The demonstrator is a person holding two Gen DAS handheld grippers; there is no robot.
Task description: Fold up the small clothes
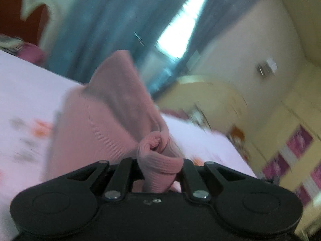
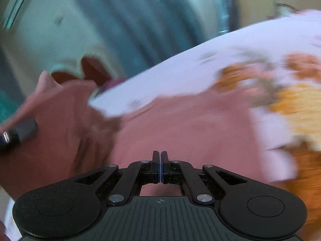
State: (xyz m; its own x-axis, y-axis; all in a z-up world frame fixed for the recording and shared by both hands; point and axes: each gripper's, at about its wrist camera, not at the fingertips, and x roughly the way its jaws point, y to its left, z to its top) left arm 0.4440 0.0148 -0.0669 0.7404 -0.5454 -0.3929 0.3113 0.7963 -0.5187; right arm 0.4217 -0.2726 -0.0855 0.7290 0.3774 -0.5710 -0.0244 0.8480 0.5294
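Observation:
A small pink knit garment (image 1: 94, 124) hangs lifted above the pale floral bed sheet (image 1: 24, 92). My left gripper (image 1: 158, 160) is shut on its ribbed hem, which bunches between the jaws. In the right wrist view the same pink garment (image 2: 180, 126) spreads over the sheet (image 2: 200, 60) in front of my right gripper (image 2: 160, 160), whose jaws are pressed together with nothing visibly between them. The left gripper's black body (image 2: 18, 132) shows at the left edge, holding up the garment's raised part. Both views are motion-blurred.
Blue curtains (image 1: 112, 20) and a bright window (image 1: 180, 24) stand behind the bed. A red and white headboard (image 1: 22, 20) is at the far left. Yellow cabinets (image 1: 270, 110) line the right. An orange flower print (image 2: 297, 100) covers the sheet at right.

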